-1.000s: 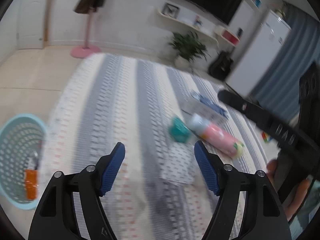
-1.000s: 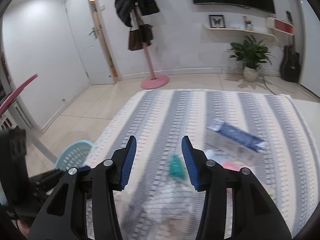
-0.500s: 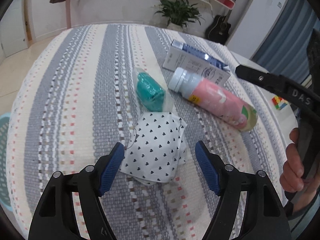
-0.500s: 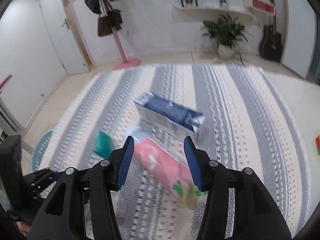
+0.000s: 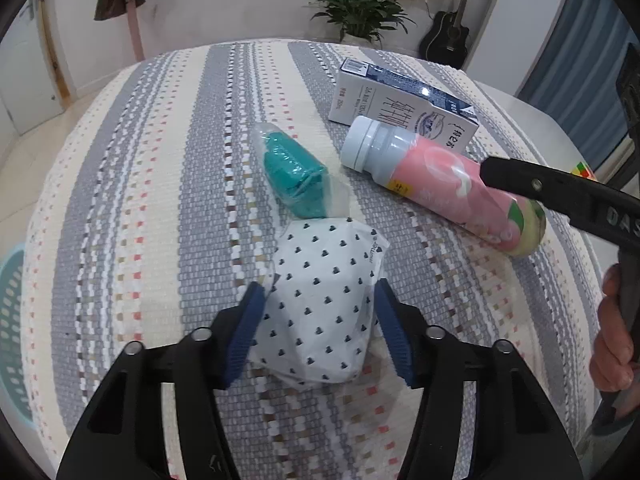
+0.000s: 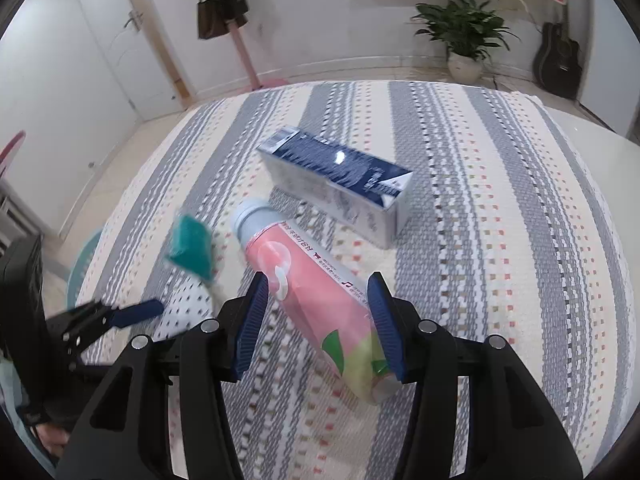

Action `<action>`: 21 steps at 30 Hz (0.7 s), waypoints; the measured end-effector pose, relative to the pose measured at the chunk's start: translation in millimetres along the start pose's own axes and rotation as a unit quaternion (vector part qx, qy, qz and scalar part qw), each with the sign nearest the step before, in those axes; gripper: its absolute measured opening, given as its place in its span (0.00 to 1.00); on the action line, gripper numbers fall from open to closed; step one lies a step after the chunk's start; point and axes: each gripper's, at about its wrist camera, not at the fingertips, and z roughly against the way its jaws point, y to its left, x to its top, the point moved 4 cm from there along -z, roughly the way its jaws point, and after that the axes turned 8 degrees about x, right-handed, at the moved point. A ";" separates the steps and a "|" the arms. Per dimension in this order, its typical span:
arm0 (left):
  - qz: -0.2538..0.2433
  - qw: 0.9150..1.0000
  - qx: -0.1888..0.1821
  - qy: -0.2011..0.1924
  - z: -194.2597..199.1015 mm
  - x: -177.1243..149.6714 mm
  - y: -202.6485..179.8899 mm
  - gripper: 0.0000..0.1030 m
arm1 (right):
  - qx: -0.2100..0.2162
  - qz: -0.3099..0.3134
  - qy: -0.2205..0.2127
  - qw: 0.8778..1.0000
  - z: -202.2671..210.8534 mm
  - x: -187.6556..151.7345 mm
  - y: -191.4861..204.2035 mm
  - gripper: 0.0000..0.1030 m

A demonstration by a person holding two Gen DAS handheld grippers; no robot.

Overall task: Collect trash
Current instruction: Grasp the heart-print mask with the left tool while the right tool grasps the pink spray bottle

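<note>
At lower centre, the left hand-held gripper has just been closing, its blue pads pinching the heart-print face mask on the striped bench. The right hand-held gripper straddles the pink bottle; its right pad touches, the left stands apart. A milk carton lies beyond.

Heart-print white wrapper, teal packet, pink bottle, blue carton, lying close together

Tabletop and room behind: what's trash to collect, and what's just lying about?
Job:
- dotted white wrapper
- teal packet
- pink bottle
- blue carton
- mint basket

Bystanders:
- potted plant
- guitar
- coat stand
</note>
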 end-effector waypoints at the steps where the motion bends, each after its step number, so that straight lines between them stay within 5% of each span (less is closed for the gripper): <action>1: -0.001 1.000 0.000 -0.001 2.3 -2.1 1.4 0.45 | 0.004 0.004 0.005 1.000 0.4 -2.1 3.3 0.47; 9: -0.007 1.000 -0.009 -0.005 15.4 -12.2 13.2 0.31 | 0.025 0.043 0.069 0.996 -13.1 -21.7 37.0 0.47; 21: -0.005 1.000 -0.015 -0.014 36.1 -29.6 40.4 0.26 | 0.023 0.039 0.090 0.995 -40.0 -30.2 58.0 0.49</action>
